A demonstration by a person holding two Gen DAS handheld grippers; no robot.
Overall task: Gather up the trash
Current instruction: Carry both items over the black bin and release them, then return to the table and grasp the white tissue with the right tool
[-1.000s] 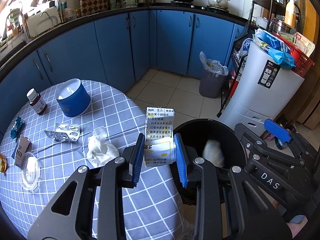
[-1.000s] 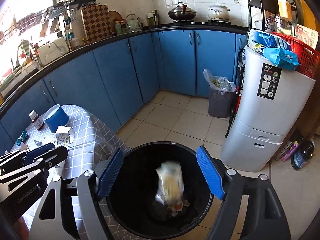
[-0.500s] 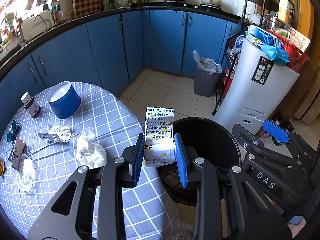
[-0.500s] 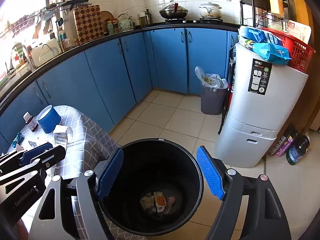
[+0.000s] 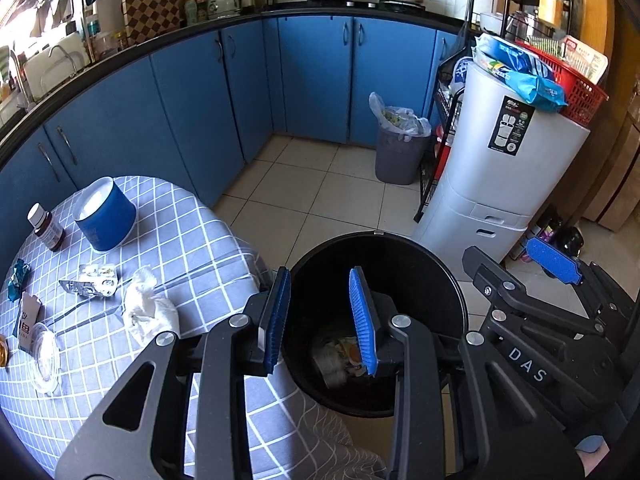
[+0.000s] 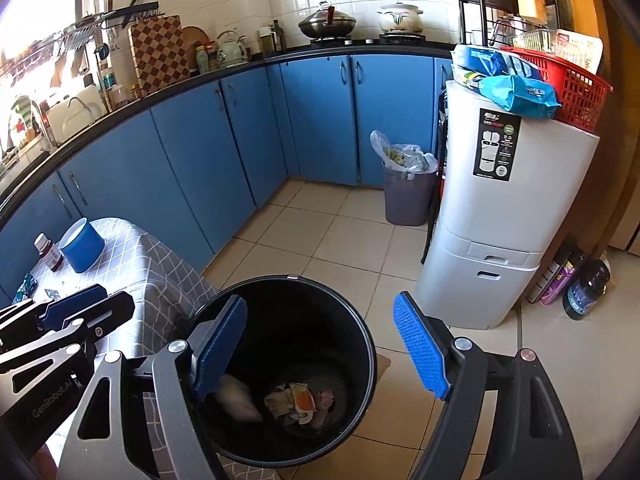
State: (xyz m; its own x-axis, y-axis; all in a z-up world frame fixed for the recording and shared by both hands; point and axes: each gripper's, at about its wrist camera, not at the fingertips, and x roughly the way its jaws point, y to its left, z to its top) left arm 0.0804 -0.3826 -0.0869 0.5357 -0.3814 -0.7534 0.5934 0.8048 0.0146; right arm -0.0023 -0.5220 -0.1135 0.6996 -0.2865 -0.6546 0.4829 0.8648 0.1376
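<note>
My left gripper hangs open over the near rim of the black bin, with nothing between its blue pads. A white carton lies at the bottom of the bin beside crumpled wrappers. My right gripper stands wide open and empty above the bin's mouth. On the checked tablecloth to the left lie a crumpled white tissue, a blister pack, a teal wrapper and a small flat packet.
A blue tub, a brown medicine bottle and a clear lid also sit on the table. A grey bag-lined bin and a tall white cabinet stand behind. Bottles line the floor at right.
The left gripper let go of the white carton, which dropped into the black bin. It also shifted right, over the bin. A bag seen falling earlier now rests at the bottom.
</note>
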